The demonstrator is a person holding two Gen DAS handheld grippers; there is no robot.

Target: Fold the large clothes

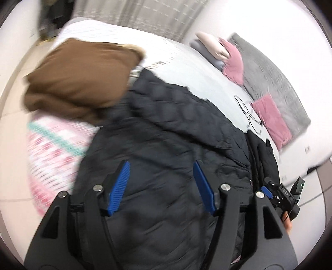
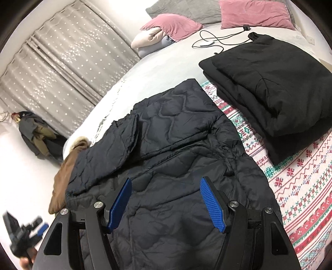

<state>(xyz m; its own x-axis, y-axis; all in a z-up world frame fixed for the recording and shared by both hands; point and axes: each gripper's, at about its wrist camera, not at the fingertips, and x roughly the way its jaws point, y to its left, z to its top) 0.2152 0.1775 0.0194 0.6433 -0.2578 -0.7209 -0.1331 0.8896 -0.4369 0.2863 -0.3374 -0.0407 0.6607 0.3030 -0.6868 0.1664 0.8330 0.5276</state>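
Right wrist view: the right gripper [image 2: 166, 204] hangs released over the dark quilted jacket [image 2: 166, 145], nothing between its pads. The left gripper [image 1: 160, 187] is likewise unclenched and empty. The jacket lies spread along the bed's [image 2: 161, 62] near edge, presumably for folding, beside a folded black garment [image 2: 269, 87] (no containers visible).

- A home bedroom: a wide bed [image 2: 166, 62] with 2 pink pillows [image 2: 255, 13] against a grey headboard [image 2: 186, 10].
- Star-patterned curtains [image 2: 62, 62] hang beside it.
- Folded clothes [image 2: 269, 83] lie on the patterned blanket [image 2: 300, 187].
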